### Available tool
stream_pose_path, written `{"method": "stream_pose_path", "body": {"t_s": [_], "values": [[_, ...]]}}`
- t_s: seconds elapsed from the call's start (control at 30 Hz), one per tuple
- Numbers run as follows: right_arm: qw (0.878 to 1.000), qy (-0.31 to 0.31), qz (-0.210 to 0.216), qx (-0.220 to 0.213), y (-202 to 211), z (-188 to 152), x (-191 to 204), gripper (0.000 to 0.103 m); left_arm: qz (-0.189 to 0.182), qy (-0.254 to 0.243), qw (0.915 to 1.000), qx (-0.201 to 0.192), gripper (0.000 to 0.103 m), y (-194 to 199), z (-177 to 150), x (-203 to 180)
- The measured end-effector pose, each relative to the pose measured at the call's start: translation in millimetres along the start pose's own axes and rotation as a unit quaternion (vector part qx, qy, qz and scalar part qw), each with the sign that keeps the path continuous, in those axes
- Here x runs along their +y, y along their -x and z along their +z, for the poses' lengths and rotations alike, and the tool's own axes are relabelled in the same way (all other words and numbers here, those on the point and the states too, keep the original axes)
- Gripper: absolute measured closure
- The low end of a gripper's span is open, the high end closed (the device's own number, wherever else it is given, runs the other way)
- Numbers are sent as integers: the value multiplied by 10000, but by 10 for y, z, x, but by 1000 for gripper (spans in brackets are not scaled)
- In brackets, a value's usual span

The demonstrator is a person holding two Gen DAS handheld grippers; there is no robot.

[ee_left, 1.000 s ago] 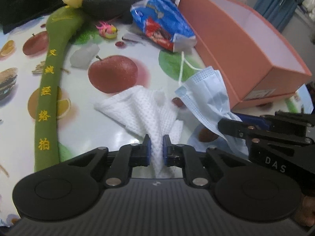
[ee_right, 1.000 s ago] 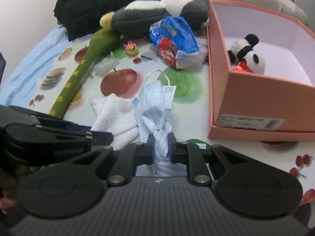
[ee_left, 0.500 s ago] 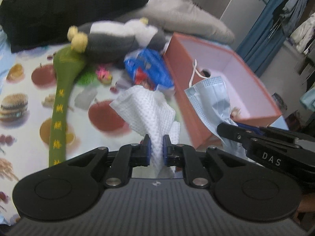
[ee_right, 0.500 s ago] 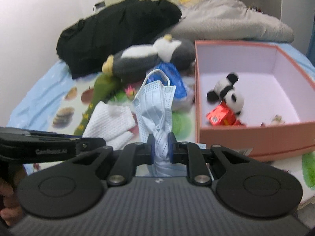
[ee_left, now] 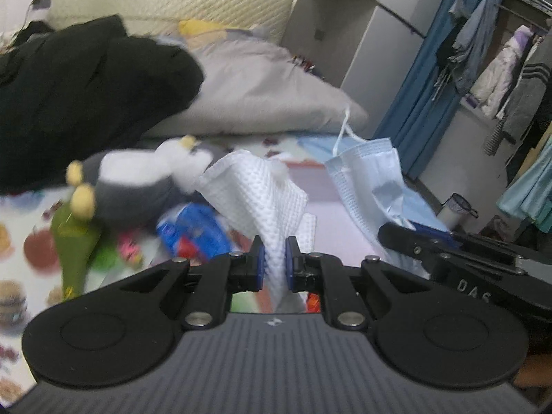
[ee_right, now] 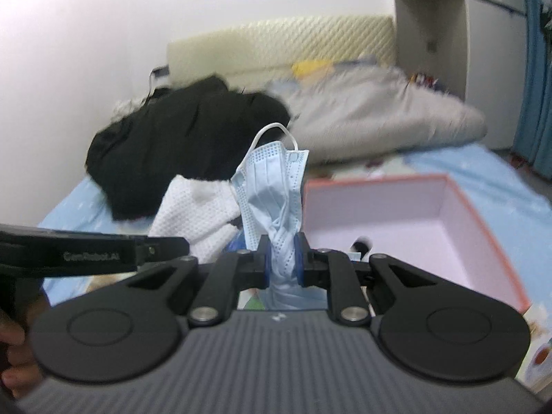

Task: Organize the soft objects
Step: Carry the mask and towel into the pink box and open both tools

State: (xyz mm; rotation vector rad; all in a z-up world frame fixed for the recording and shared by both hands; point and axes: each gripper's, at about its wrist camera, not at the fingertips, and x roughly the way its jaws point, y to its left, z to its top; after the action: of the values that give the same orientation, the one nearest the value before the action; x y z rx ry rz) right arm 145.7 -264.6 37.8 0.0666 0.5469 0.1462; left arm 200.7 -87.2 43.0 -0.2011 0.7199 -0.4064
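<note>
We hold the left tool [ee_left: 273,264] clamped on a white waffle-weave cloth [ee_left: 262,193]. The cloth is pinched near its lower edge and stands up and away from the tool, its long axis running from the pads toward the far side of the bed, with the top corner leaning left. It hangs in the air above the bed, in front of the grey and white stuffed toy [ee_left: 145,179] and the blue snack bag [ee_left: 193,231].

Our right tool [ee_right: 282,262] is closed tight on a light blue face mask [ee_right: 272,189]. The mask is bunched and twisted where the pads squeeze it, then fans out upward; its long axis is close to upright, and its white ear loop [ee_right: 276,131] arches at the very top. It is lifted clear of the bed, just left of the pink box [ee_right: 448,227].

The box is open at the top, its inside pale. In the right wrist view the cloth [ee_right: 196,214] shows just left of the mask, nearly side by side with it, and in the left wrist view the mask [ee_left: 372,179] sits to the right of the cloth.

A black coat [ee_right: 179,138] and a grey quilt [ee_right: 379,114] lie heaped at the far end of the bed.
</note>
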Motion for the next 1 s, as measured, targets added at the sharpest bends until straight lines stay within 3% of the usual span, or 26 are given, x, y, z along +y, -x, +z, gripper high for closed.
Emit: {"method": "stream_pose_path", "body": {"t_s": [0.2, 0.47, 0.77, 1.0], "values": [[9990, -212, -385, -110, -8, 329, -398, 86, -275, -165, 9994, 132, 89, -389, 362, -382], [9926, -739, -785, 566, -399, 460, -1070, 86, -386, -440, 9949, 824, 89, -1187, 512, -736], [9759, -1298, -978, 1458, -881, 77, -1588, 85, -248, -707, 9820, 1736, 88, -1912, 335, -811], [9645, -1634, -948, 1847, -1040, -249, -1776, 83, -190, -713, 9781, 1947, 88, -2047, 206, -782]]}}
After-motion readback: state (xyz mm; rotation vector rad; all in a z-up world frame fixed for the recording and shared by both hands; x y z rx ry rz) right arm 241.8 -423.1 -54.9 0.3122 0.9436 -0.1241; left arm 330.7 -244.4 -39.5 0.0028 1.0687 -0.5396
